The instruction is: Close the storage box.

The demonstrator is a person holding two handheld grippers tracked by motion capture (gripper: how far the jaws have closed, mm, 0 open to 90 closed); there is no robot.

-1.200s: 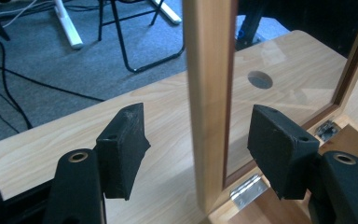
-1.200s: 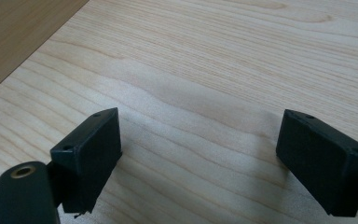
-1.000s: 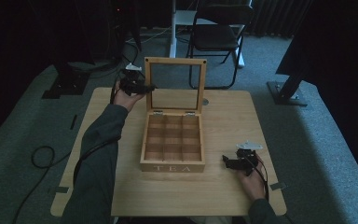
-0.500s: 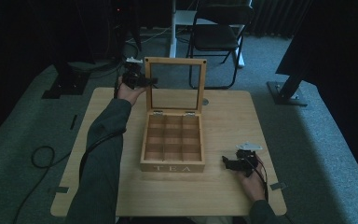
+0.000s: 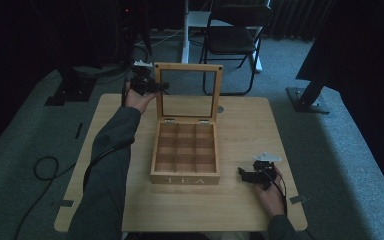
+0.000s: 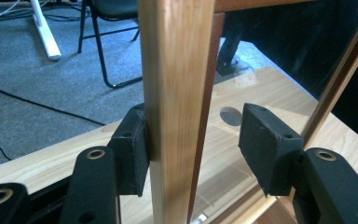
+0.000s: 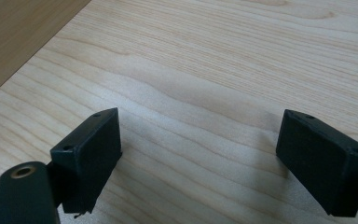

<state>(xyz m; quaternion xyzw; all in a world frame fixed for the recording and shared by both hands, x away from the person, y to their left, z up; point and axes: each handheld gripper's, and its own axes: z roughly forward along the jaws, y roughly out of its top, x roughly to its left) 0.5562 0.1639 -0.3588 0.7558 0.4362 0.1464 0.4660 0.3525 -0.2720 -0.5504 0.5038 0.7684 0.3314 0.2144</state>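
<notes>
I see the wooden tea box (image 5: 185, 159) standing open in the middle of the desk (image 5: 105, 120), its nine compartments showing bare wood and the word TEA on its front wall. Its glass-paned lid (image 5: 188, 92) stands upright at the back on its hinges. My left claw (image 5: 151, 86) is up at the lid's left frame post, and in the left gripper view the post (image 6: 175, 112) sits between the jaws: the left pad (image 6: 131, 149) lies against the wood, while the right pad (image 6: 266, 147) stands apart from it behind the glass, so the claw (image 6: 193, 149) is spread around the post rather than pinching it. My right claw (image 5: 244, 173) rests low on the desk just to the right of the box's front corner, held in the right hand (image 5: 269, 192). Its jaws are wide apart over bare wood grain (image 7: 200, 107), holding nothing. A dark chair (image 5: 237, 37) stands beyond the desk, dim and hard to make out.
</notes>
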